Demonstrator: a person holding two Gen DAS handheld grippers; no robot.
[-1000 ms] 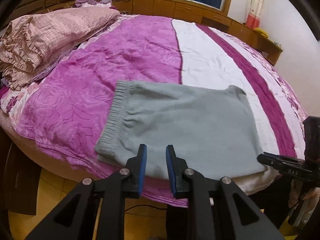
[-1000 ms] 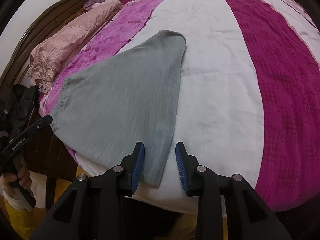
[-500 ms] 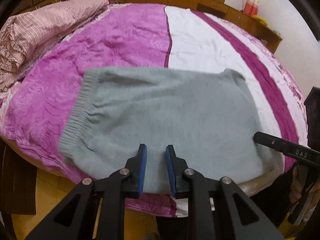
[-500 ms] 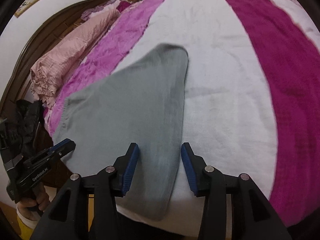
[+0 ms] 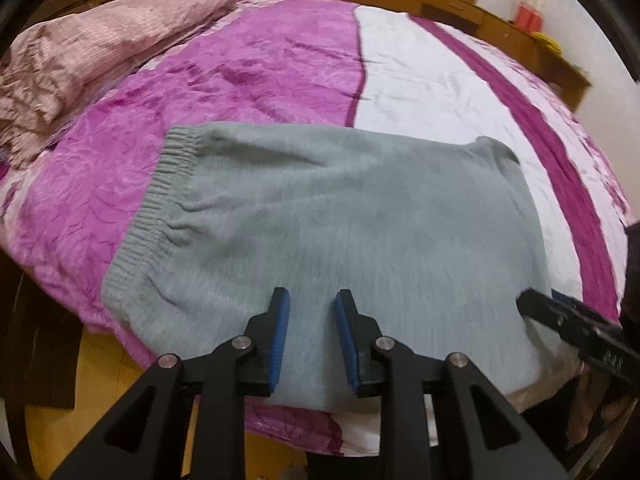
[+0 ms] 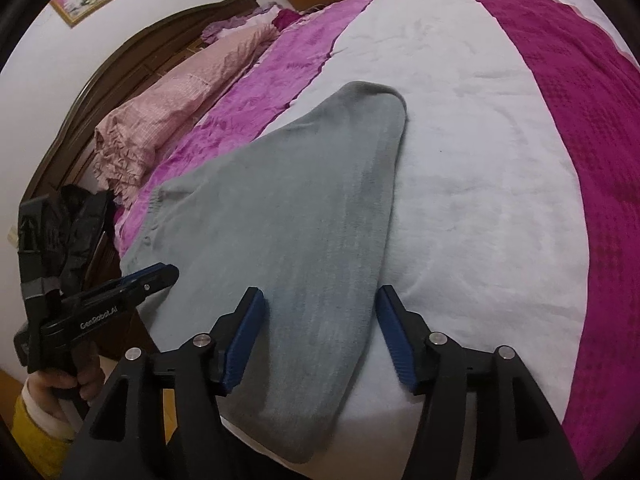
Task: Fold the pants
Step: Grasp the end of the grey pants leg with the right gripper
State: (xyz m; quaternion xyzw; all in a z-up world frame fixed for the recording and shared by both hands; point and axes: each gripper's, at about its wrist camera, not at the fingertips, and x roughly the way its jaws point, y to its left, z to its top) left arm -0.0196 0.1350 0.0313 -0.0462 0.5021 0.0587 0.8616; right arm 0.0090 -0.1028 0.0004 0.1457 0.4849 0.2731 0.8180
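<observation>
Left wrist view is showing the grey pants [image 5: 340, 240] lying folded at the bed's [image 5: 260, 72] near edge. Both the left gripper [image 5: 308, 336] and right gripper [image 6: 320, 336] are hovering there, fingers spread, holding nothing; next, I'd guess, they pinch that edge.

The pants [image 5: 340, 232] are plain grey-green with a ribbed waistband at 9 o'clock. The bedspread [image 5: 260, 76] runs in magenta floral, white and dark purple stripes. A pink checked quilt [image 5: 80, 52] lies at 10 o'clock. Both claws carry blue pads [image 6: 244, 340] on black frames.
</observation>
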